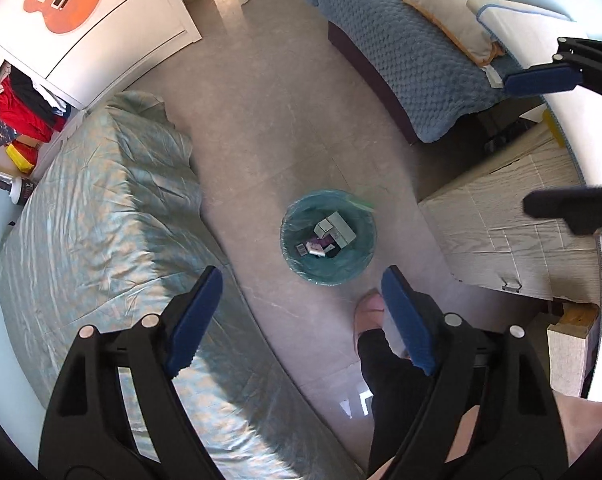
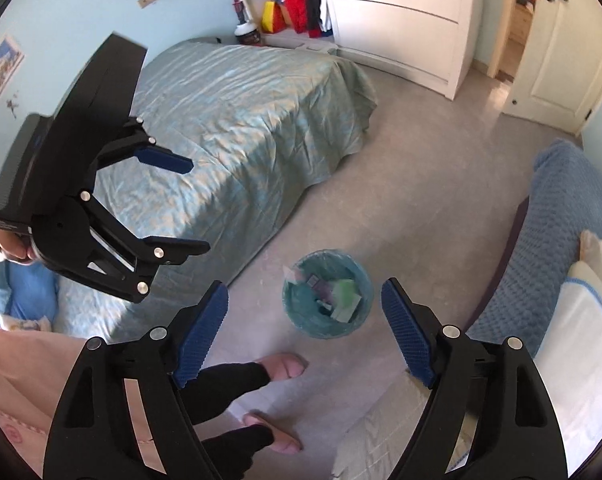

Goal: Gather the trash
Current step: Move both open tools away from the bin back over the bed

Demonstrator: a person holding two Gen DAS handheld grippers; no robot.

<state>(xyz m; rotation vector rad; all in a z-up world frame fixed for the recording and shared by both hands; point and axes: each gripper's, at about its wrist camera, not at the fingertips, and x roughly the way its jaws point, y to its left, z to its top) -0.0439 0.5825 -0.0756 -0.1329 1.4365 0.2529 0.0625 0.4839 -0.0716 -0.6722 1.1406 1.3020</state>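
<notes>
both left tongs [image 1: 301, 308] and right tongs [image 2: 303, 316] gape wide, empty, above the trash bin [image 1: 328, 240]

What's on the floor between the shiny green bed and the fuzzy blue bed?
The trash bin with boxes inside stands there on the grey floor. The left wrist view shows it best.

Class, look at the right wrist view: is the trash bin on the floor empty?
No. The trash bin already holds several pieces of packaging and paper inside its green liner.
</notes>
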